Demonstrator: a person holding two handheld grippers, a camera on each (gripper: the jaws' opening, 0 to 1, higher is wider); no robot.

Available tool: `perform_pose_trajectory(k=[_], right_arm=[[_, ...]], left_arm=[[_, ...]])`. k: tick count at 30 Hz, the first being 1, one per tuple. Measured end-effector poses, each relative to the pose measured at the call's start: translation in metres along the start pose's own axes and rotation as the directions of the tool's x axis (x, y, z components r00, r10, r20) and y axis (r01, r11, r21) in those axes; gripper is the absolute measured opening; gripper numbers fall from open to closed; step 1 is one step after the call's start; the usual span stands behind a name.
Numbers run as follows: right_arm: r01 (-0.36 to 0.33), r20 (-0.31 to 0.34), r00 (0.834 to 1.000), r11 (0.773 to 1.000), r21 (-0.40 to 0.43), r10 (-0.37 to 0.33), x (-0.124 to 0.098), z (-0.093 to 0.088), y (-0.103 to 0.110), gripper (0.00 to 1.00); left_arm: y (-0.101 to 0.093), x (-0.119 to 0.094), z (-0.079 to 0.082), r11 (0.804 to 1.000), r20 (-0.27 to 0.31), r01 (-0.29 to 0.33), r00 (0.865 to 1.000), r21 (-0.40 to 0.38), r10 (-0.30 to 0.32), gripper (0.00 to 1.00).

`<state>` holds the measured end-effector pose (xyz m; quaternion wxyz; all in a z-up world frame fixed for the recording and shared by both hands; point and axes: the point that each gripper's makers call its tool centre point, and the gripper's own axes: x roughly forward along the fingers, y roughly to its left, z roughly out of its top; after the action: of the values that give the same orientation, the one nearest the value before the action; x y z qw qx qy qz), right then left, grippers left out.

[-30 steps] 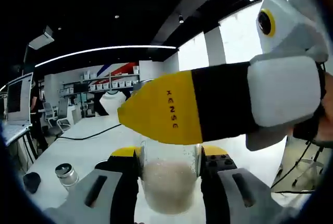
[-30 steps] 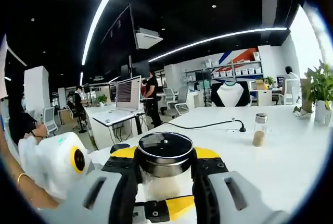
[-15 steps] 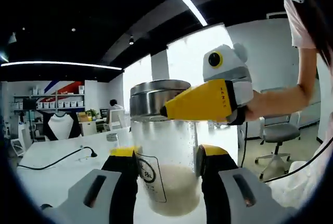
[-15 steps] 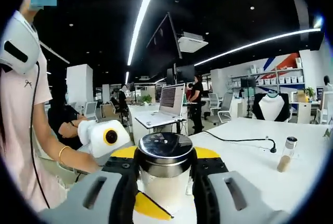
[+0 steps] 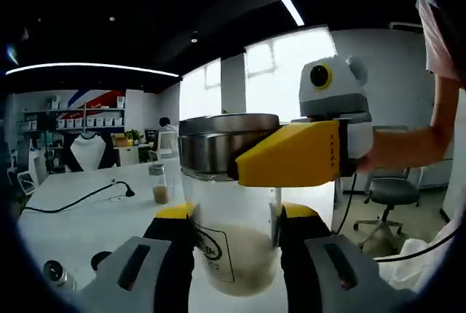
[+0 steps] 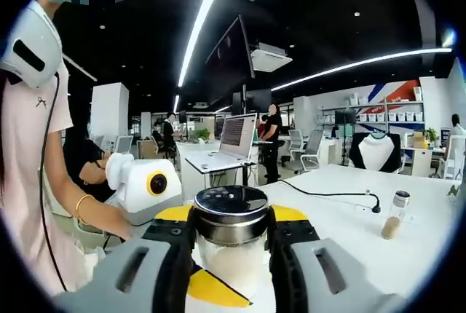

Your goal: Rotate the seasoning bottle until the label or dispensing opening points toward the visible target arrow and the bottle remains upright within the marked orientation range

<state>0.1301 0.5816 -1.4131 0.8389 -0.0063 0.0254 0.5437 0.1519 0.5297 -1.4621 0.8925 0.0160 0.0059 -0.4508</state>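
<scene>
So compared with half a second back, not a lot has changed on the grip side. My left gripper (image 5: 231, 244) is still clamped on the lower glass body of the seasoning bottle (image 5: 231, 233), and my right gripper (image 6: 231, 236) still has its jaws pinched on the metal lid (image 6: 231, 211). The bottle's lid end has dropped a little in the left gripper view, and the yellow jaw of the right one (image 5: 291, 154) sits lower and bigger across the lid there. The background slid too, but that's just my hands moving the cameras. A second ago that yellow jaw covered nearly the whole left view.

The bottle is upright between both sets of jaws, held up above the white table (image 5: 87, 218). It's clear glass with a pale, grainy seasoning filling roughly the bottom third. A label with dark characters (image 5: 211, 244) shows on the glass, turned toward my left jaw in the left gripper view. I can't read it.

Further back on the table there's a second small bottle (image 6: 394, 215) with a metal cap and a bit of brownish stuff at the bottom, standing alone, well apart from mine. A black cable (image 6: 331, 198) snakes across the table near it.
</scene>
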Motion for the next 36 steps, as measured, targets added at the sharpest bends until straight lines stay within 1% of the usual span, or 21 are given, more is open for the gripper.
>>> perform_pose_trajectory(k=[3, 5, 6, 7, 10, 11, 12, 13, 14, 16, 17, 18, 19, 20, 21, 23, 27, 29, 30, 34, 36], right_arm=[[0.047, -0.006, 0.999, 0.999, 0.011, -0.047, 0.001, -0.006, -0.005, 0.36], [0.083, -0.013, 0.996, 0.996, 0.018, -0.083, 0.003, -0.01, -0.008, 0.35], [0.107, -0.015, 0.994, 0.994, 0.026, -0.106, 0.004, -0.011, -0.01, 0.35], [0.123, -0.016, 0.992, 0.992, 0.033, -0.123, 0.004, -0.013, -0.011, 0.35], [0.192, -0.028, 0.981, 0.981, 0.021, -0.192, 0.009, -0.019, -0.015, 0.35], [0.202, -0.029, 0.979, 0.979, 0.017, -0.201, 0.009, -0.019, -0.016, 0.35], [0.245, -0.035, 0.969, 0.97, 0.004, -0.245, 0.012, -0.021, -0.018, 0.35], [0.261, -0.036, 0.965, 0.965, -0.008, -0.261, 0.013, -0.022, -0.019, 0.35], [0.301, -0.036, 0.953, 0.954, 0.001, -0.301, 0.015, -0.022, -0.022, 0.36], [0.347, -0.028, 0.938, 0.938, -0.002, -0.347, 0.016, -0.022, -0.026, 0.37], [0.38, -0.023, 0.925, 0.925, 0.012, -0.38, 0.016, -0.023, -0.028, 0.37], [0.399, -0.023, 0.917, 0.917, 0.02, -0.398, 0.016, -0.023, -0.03, 0.37], [0.401, -0.023, 0.916, 0.916, 0.02, -0.4, 0.016, -0.023, -0.029, 0.38], [0.402, -0.026, 0.916, 0.915, 0.027, -0.401, 0.016, -0.023, -0.03, 0.37], [0.401, -0.028, 0.916, 0.915, 0.034, -0.4, 0.015, -0.024, -0.03, 0.37], [0.391, -0.024, 0.92, 0.92, 0.036, -0.391, 0.013, -0.024, -0.03, 0.37], [0.346, -0.009, 0.938, 0.934, 0.087, -0.347, 0.008, -0.019, -0.033, 0.36], [0.309, -0.001, 0.951, 0.95, 0.049, -0.309, 0.006, -0.016, -0.032, 0.36], [0.284, 0.0, 0.959, 0.959, 0.013, -0.284, 0.005, -0.014, -0.031, 0.36], [0.226, 0.001, 0.974, 0.974, 0.0, -0.226, 0.001, -0.009, -0.026, 0.36], [0.195, 0.005, 0.981, 0.981, -0.006, -0.195, -0.001, -0.006, -0.025, 0.36]], left_arm=[[0.009, 0.0, -0.006, 0.997, -0.026, -0.079, 0.997, 0.016, 0.079, 0.47], [0.014, -0.001, -0.01, 0.992, -0.045, -0.129, 0.991, 0.016, 0.13, 0.47], [0.018, -0.001, -0.013, 0.986, -0.051, -0.164, 0.985, 0.014, 0.164, 0.46], [0.022, -0.002, -0.016, 0.978, -0.063, -0.206, 0.976, 0.012, 0.207, 0.46], [0.033, -0.004, -0.022, 0.949, -0.087, -0.311, 0.945, 0.042, 0.314, 0.46], [0.034, -0.004, -0.022, 0.946, -0.088, -0.322, 0.942, 0.045, 0.325, 0.46], [0.035, -0.004, -0.024, 0.936, -0.094, -0.349, 0.931, 0.052, 0.352, 0.46], [0.036, -0.004, -0.025, 0.929, -0.095, -0.366, 0.925, 0.047, 0.369, 0.46], [0.037, -0.004, -0.025, 0.924, -0.096, -0.381, 0.919, 0.043, 0.383, 0.46], [0.037, -0.003, -0.025, 0.914, -0.096, -0.405, 0.909, 0.039, 0.406, 0.46], [0.036, -0.003, -0.024, 0.911, -0.096, -0.411, 0.906, 0.044, 0.413, 0.46], [0.036, -0.003, -0.024, 0.909, -0.095, -0.415, 0.904, 0.048, 0.418, 0.47], [0.035, -0.003, -0.024, 0.908, -0.096, -0.416, 0.903, 0.051, 0.419, 0.47], [0.036, -0.003, -0.025, 0.909, -0.098, -0.414, 0.904, 0.046, 0.417, 0.47], [0.035, -0.003, -0.026, 0.913, -0.1, -0.406, 0.908, 0.036, 0.407, 0.47], [0.034, -0.004, -0.025, 0.921, -0.089, -0.388, 0.916, 0.044, 0.39, 0.47], [0.028, -0.003, -0.017, 0.944, -0.051, -0.327, 0.943, 0.045, 0.329, 0.47], [0.025, -0.001, -0.014, 0.96, -0.036, -0.277, 0.96, 0.041, 0.279, 0.46], [0.023, 0.0, -0.013, 0.968, -0.038, -0.246, 0.968, 0.041, 0.247, 0.46], [0.017, 0.004, -0.006, 0.987, -0.019, -0.157, 0.987, 0.045, 0.158, 0.46], [0.013, 0.006, -0.003, 0.992, -0.009, -0.117, 0.993, 0.054, 0.118, 0.47]])
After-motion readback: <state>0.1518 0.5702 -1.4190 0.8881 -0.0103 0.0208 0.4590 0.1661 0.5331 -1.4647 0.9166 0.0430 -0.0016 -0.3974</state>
